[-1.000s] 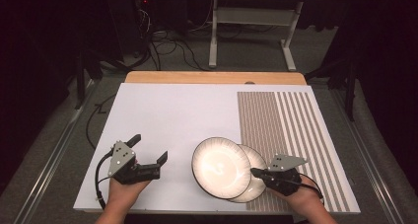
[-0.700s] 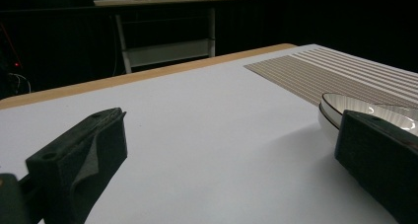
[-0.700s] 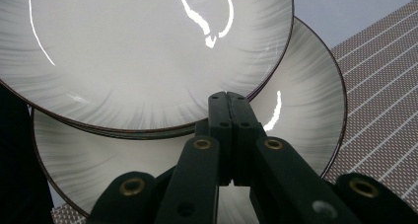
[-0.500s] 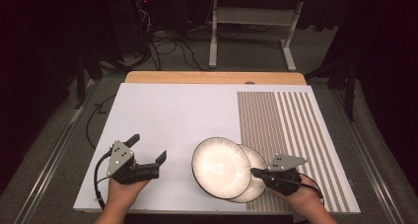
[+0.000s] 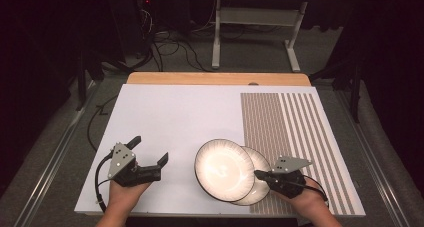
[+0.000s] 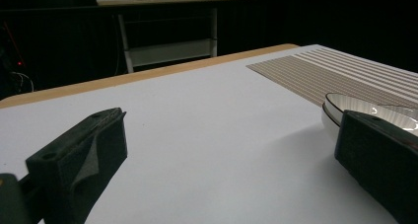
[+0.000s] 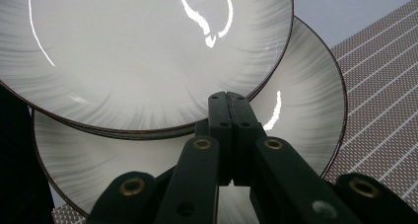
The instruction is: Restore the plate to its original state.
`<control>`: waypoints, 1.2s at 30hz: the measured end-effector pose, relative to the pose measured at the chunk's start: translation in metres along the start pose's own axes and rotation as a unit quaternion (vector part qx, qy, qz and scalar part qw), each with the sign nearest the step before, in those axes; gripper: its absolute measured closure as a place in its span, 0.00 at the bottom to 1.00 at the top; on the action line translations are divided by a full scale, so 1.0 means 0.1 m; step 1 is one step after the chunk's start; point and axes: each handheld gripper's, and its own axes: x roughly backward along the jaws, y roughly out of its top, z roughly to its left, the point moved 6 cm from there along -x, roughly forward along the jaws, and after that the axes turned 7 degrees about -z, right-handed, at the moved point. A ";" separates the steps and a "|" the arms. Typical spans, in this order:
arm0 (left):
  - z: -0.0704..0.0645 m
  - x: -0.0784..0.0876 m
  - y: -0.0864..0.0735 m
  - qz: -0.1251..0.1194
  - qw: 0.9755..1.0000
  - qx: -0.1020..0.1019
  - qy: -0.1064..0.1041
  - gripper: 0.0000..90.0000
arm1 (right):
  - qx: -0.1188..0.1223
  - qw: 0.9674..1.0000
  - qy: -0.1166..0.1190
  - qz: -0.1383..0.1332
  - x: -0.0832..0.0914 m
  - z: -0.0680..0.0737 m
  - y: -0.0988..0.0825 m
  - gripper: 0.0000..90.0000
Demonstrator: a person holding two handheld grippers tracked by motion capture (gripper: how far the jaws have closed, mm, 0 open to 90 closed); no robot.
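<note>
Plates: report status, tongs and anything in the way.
Left tongs open, apart from plates. Right tongs shut over the lower white ceramic plate, tips at the upper white ceramic plate that overlaps it. White tabletop bare ahead.

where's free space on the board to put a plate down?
Free: the white board from the wooden far edge down to the left claw, and the far half of the striped mat. Crowded: near right, where two overlapping plates sit at the shut right claw.
</note>
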 end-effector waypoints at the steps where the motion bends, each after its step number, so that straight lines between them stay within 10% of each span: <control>1: 0.00 0.00 0.00 0.000 1.000 0.000 0.000 0.00 | 0.000 1.000 0.000 0.000 0.00 0.00 0.00 1.00; 36: 0.01 0.01 0.00 -0.001 1.000 0.000 0.002 0.00 | -0.004 1.000 -0.005 -0.002 0.01 -0.02 -0.01 1.00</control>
